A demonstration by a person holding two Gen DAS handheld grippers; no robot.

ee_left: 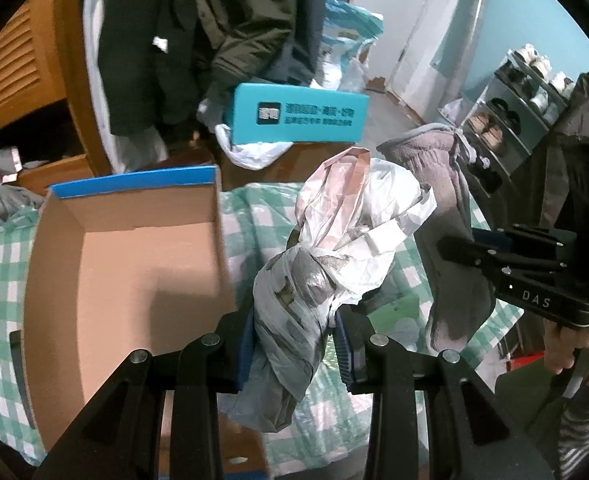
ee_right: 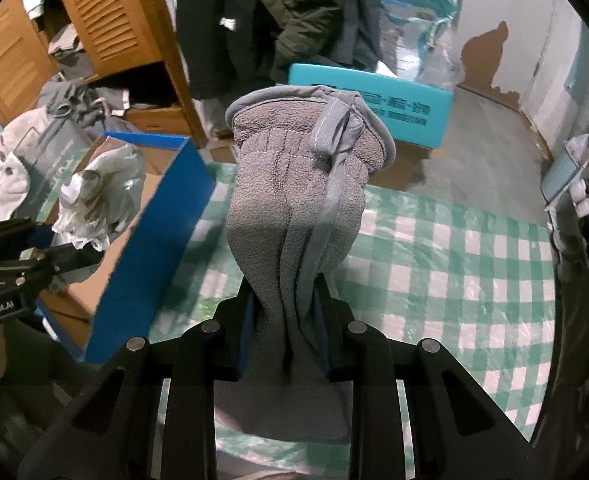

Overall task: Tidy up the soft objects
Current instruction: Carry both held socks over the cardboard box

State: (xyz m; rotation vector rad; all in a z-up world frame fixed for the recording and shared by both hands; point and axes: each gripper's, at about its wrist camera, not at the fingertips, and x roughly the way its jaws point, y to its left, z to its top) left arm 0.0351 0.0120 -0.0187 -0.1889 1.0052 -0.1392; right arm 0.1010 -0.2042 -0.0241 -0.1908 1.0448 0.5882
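My left gripper (ee_left: 294,344) is shut on a crumpled bundle of plastic bags (ee_left: 334,240), white, pink and grey, held just right of an open cardboard box (ee_left: 134,272) with a blue rim. My right gripper (ee_right: 282,332) is shut on a grey fleece glove (ee_right: 294,184), which stands up between the pads above the green checked cloth (ee_right: 454,264). In the left wrist view the right gripper (ee_left: 462,252) holds the glove (ee_left: 446,208) at the right. In the right wrist view the left gripper (ee_right: 70,252) holds the bag bundle (ee_right: 98,196) over the box (ee_right: 150,240).
A teal box (ee_left: 298,116) lies beyond the cloth's far edge, under hanging dark coats (ee_left: 214,32). A wooden wardrobe (ee_left: 22,64) stands at the left. A shoe rack (ee_left: 514,108) stands at the right. A pile of grey clothes (ee_right: 74,100) lies at the wardrobe's foot.
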